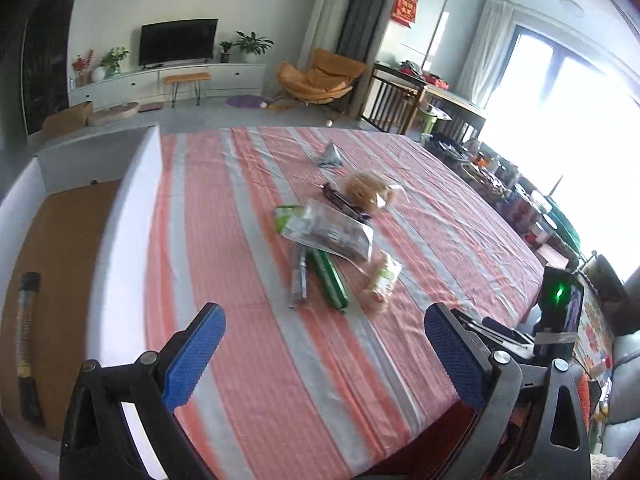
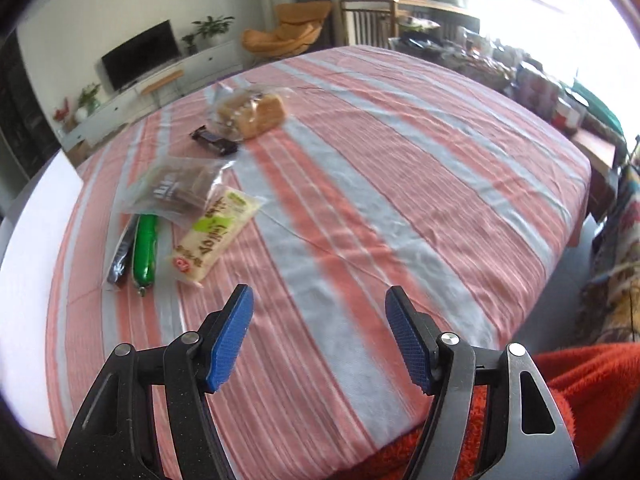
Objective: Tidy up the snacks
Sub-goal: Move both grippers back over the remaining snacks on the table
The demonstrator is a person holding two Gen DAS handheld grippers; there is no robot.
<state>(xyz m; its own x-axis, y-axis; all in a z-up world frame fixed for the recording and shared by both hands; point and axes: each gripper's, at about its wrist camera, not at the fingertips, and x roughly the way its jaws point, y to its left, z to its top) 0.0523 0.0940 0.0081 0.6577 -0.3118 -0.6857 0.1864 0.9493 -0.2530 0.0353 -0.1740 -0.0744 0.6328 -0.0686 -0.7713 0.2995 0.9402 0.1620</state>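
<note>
Left wrist view: left gripper [image 1: 325,343] hung wide open and empty above the striped tablecloth [image 1: 248,360], short of the snack pile [image 1: 332,236]; the packets looked light, crinkly, probably slippery. Right wrist view: right gripper [image 2: 319,336] was open, empty; the green sausage stick [image 2: 145,249] looked firm enough to pinch mid-length, the soft bread loaf [image 2: 256,114] wanted a gentle grip.

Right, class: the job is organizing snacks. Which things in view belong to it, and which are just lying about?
Belong to the job:
- bread loaf
- dark bar
- clear bag of dark snacks
- green sausage
- yellow packet
- white box
- left tongs, right tongs, both open and empty

Just lying about:
- television
- orange chair
- potted plants
</note>
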